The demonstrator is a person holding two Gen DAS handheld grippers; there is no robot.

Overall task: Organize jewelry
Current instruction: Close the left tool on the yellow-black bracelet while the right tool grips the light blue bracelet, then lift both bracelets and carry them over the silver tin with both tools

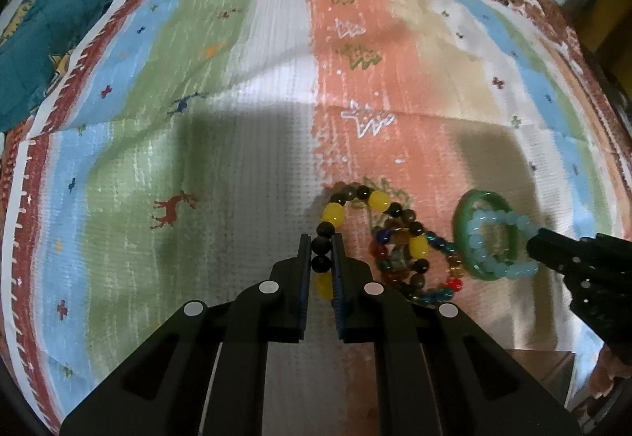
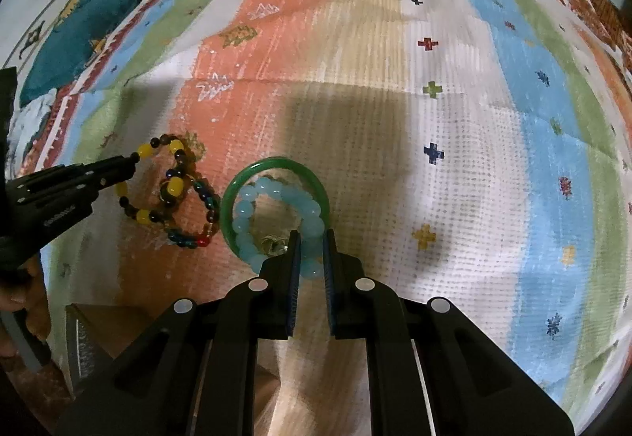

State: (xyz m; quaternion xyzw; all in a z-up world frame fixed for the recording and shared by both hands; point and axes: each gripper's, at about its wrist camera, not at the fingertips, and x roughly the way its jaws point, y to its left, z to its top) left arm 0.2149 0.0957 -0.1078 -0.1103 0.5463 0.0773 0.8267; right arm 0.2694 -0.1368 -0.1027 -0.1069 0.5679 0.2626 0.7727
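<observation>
Left hand-held gripper (image 1: 321, 238) pinching the yellow-and-dark bead bracelet (image 1: 333, 215) between near-closed fingers, right hand-held gripper (image 2: 312, 236) clamping the pale blue bead bracelet (image 2: 252, 199) lying inside the green bangle (image 2: 276, 163)

Both wrist views close, downward, sharing bracelets (image 1: 395, 238)

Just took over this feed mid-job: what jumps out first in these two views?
The left gripper is shut on the yellow and dark bead bracelet, which overlaps a multicolored glass bead bracelet on the orange stripe of the striped cloth. Just to its right, the right gripper is shut on a pale blue bead bracelet lying inside a green bangle.
</observation>
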